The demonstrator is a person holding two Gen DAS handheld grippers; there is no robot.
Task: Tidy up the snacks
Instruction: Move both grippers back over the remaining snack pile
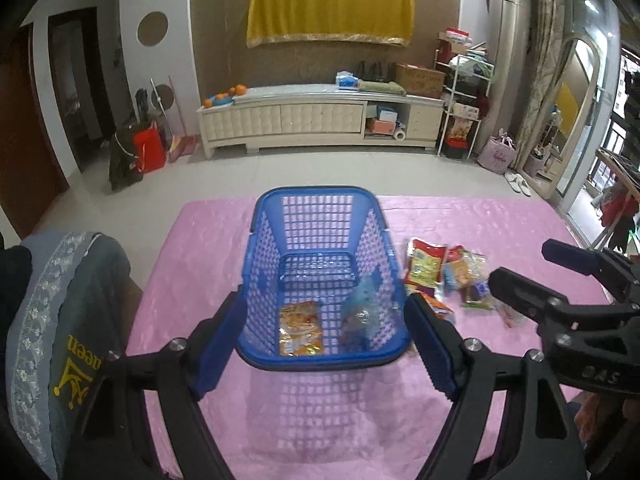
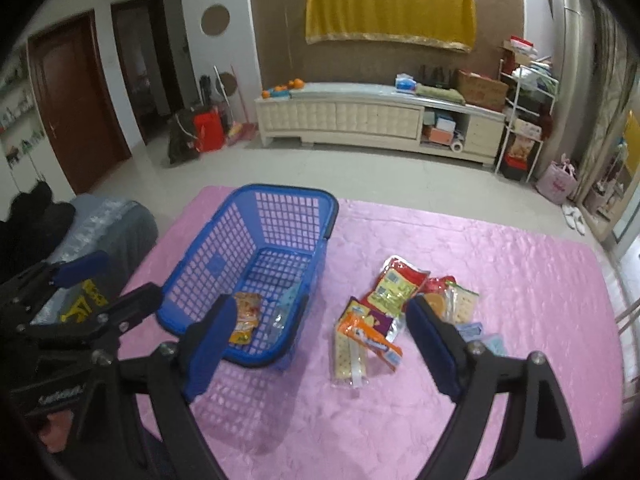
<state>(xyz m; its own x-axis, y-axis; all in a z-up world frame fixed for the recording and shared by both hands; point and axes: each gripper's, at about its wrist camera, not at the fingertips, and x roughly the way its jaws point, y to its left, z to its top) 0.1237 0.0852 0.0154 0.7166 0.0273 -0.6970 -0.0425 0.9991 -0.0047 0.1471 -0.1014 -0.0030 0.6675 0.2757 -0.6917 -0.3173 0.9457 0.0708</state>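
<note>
Both the left gripper (image 1: 326, 344) and right gripper (image 2: 322, 346) gape empty above the blue basket (image 1: 320, 196), which holds an orange packet (image 1: 300, 328) and perhaps a clear bag (image 1: 362, 316); a snack pile (image 2: 394, 304) lies right of it.

Blue basket (image 1: 320, 216) holding two snacks, snack pile (image 2: 384, 312) beside

Both grippers hang tilted downward, empty. The left gripper (image 1: 326, 340) has its blue-padded fingers (image 1: 216, 344) spread wide; the right gripper (image 2: 324, 340) likewise.
</note>
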